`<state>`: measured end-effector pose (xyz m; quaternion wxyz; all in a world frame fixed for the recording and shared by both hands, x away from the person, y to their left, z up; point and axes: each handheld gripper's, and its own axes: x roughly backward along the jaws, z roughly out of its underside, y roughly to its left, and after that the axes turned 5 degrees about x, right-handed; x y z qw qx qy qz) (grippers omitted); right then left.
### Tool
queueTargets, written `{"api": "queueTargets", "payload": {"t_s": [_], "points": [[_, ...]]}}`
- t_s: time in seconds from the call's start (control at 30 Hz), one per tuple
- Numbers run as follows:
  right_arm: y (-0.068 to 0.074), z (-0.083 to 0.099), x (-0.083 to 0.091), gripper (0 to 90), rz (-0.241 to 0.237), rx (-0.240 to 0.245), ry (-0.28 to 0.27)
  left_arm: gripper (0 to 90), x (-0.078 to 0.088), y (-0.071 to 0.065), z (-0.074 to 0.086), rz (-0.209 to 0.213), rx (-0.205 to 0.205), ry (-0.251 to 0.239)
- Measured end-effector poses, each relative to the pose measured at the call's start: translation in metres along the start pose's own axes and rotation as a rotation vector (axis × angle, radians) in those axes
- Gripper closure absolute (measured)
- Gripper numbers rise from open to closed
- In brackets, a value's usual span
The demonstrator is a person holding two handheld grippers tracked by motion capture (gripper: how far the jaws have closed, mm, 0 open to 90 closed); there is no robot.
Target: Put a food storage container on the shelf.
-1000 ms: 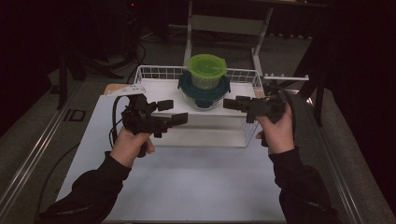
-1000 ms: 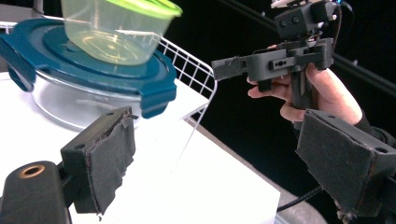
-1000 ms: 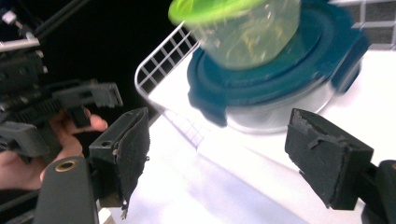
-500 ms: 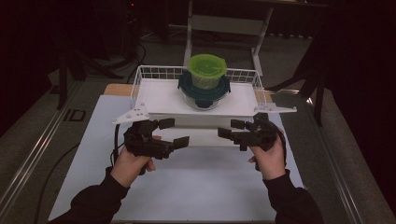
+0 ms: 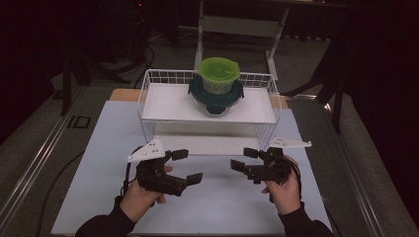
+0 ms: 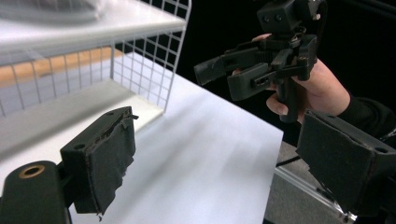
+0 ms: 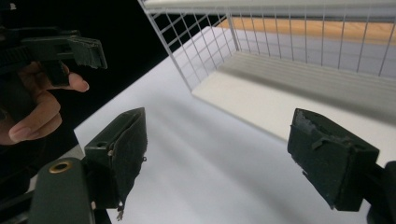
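I see that both hands have come back toward me since half a second ago, away from the white wire rack [image 5: 148,94]. The left gripper [image 5: 187,167] now hangs over the near part of the white desk [image 5: 94,148], and its fingers [image 6: 105,156] are spread wide with nothing between them. The right gripper [image 5: 244,160] is level with it, also with its fingers [image 7: 122,149] wide apart and empty. The two grippers point toward each other, with bare desk surface between their fingertips.

Beyond the fingers of both grippers stands the rack, where it was before. On its upper shelf, well beyond the fingertips, a green lidded container [image 5: 219,74] sits on top of a dark teal lidded container [image 5: 215,94], both unchanged. In the left gripper view, the right hand [image 6: 322,88] with its gripper is seen past my own fingers, beside the corner of the rack [image 6: 140,51].
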<state>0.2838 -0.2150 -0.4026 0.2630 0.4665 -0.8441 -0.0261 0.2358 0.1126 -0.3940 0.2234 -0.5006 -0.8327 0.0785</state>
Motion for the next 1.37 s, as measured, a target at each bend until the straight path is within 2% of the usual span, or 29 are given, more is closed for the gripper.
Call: {"api": "queueTargets", "payload": {"t_s": [0.1, 0.17, 0.2, 0.4, 0.57, 0.63, 0.8, 1.0, 1.1, 1.37], "points": [[0.000, 0.013, 0.000, 19.4, -0.006, -0.006, -0.009, 11.1, -0.004, -0.002, 0.014, 0.004, -0.009, 0.014], [0.000, 0.018, 0.000, 19.4, -0.005, -0.012, -0.009, 11.1, -0.004, -0.003, 0.016, 0.004, -0.010, 0.018], [-0.001, 0.026, -0.001, 19.4, -0.004, -0.019, -0.011, 11.1, -0.005, -0.004, 0.025, -0.003, -0.023, 0.029], [-0.006, 0.053, -0.002, 18.9, -0.001, -0.034, -0.009, 11.1, -0.006, -0.007, 0.047, -0.015, -0.044, 0.043], [-0.010, 0.072, -0.002, 18.6, 0.012, -0.049, 0.020, 11.1, -0.006, -0.005, 0.062, -0.027, -0.040, 0.061], [-0.010, 0.078, -0.001, 18.6, 0.018, -0.040, 0.021, 11.1, -0.006, -0.004, 0.065, -0.030, -0.039, 0.065], [-0.008, 0.093, 0.005, 18.6, 0.035, -0.030, 0.040, 11.1, -0.006, 0.001, 0.086, -0.048, -0.038, 0.067], [-0.013, 0.102, 0.010, 18.6, 0.083, -0.012, 0.036, 11.0, -0.004, 0.006, 0.095, -0.067, -0.042, 0.055], [-0.018, 0.105, 0.008, 18.6, 0.095, -0.021, 0.048, 11.1, -0.005, 0.011, 0.100, -0.091, -0.044, 0.064], [-0.023, 0.107, 0.008, 18.6, 0.108, -0.017, 0.052, 11.1, -0.007, 0.014, 0.103, -0.097, -0.048, 0.063]]}}
